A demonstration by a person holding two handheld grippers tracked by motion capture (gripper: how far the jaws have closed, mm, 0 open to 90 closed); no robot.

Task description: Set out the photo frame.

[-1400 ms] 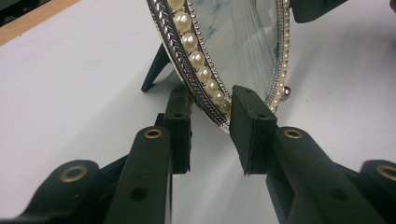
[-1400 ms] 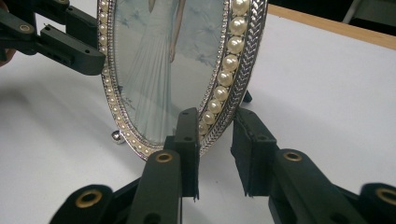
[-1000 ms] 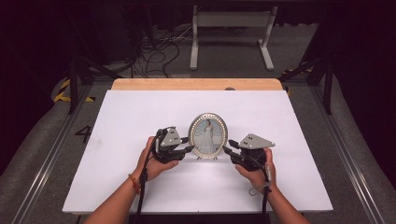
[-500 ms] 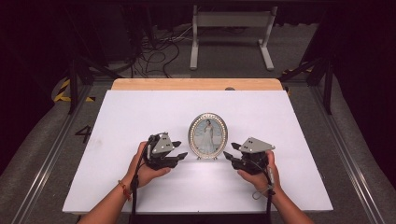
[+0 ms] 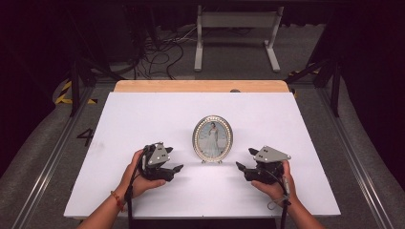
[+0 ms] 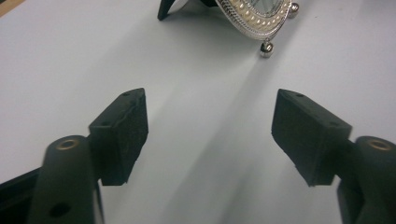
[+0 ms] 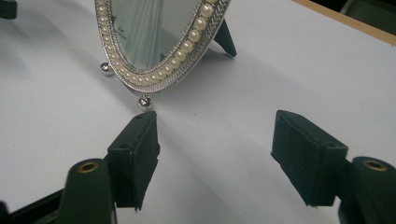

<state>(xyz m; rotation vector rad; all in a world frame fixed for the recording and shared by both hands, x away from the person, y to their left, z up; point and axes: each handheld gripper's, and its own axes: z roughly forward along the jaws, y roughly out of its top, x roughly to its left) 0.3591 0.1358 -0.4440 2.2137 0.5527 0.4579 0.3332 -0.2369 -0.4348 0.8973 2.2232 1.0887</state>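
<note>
Left gripper (image 5: 177,168) and right gripper (image 5: 240,166) are each held in one hand, low over the bench (image 5: 143,114), jaw tips pointing inward toward each other. Both sets of jaws have just been opening and stand wide apart with nothing between them. Forearms enter from the near edge.

We see the picture frame (image 5: 213,139) upright mid-table (image 5: 143,114); left gripper (image 5: 175,170) lies left of it, right gripper (image 5: 240,168) right, both apart.
</note>
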